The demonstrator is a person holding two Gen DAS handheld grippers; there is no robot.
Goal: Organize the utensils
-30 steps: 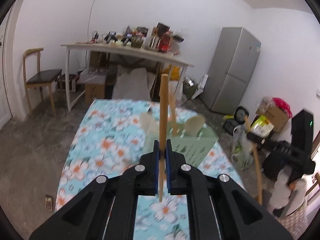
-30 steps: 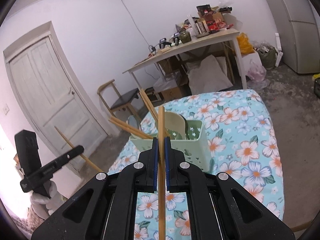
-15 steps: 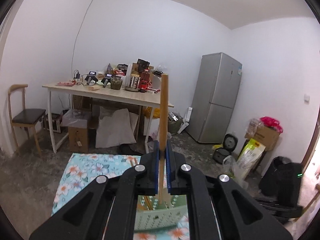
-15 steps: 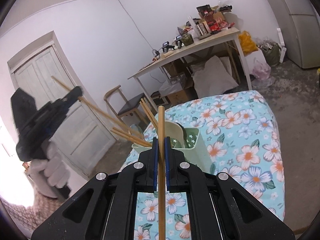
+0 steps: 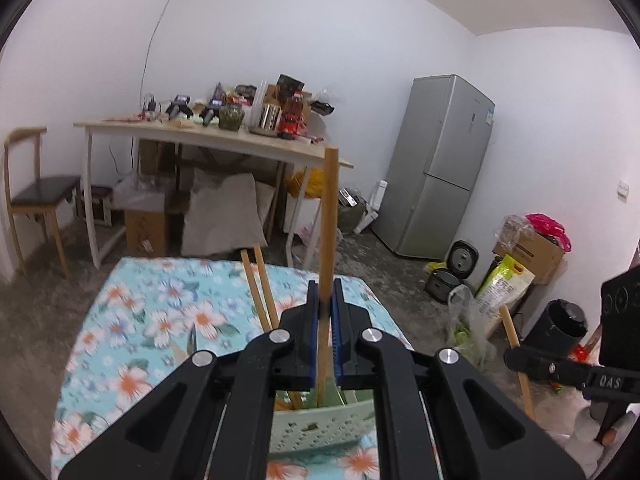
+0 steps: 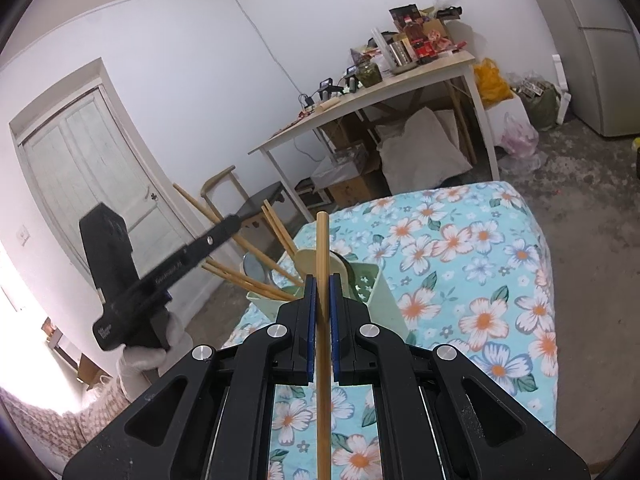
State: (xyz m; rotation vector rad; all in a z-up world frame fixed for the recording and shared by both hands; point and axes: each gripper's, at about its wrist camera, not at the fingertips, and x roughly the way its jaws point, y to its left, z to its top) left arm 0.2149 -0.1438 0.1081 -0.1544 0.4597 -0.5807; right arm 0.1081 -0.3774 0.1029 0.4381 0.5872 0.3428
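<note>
Left tool, clamped on a chopstick, has swung over the green holder, tip now inside; right tool grips its own chopstick, awaiting insertion.

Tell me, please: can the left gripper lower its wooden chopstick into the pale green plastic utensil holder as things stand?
Probably yes. The left gripper is shut on its wooden chopstick, whose lower end already seems inside the pale green plastic utensil holder. The chopsticks there lean aside.
</note>
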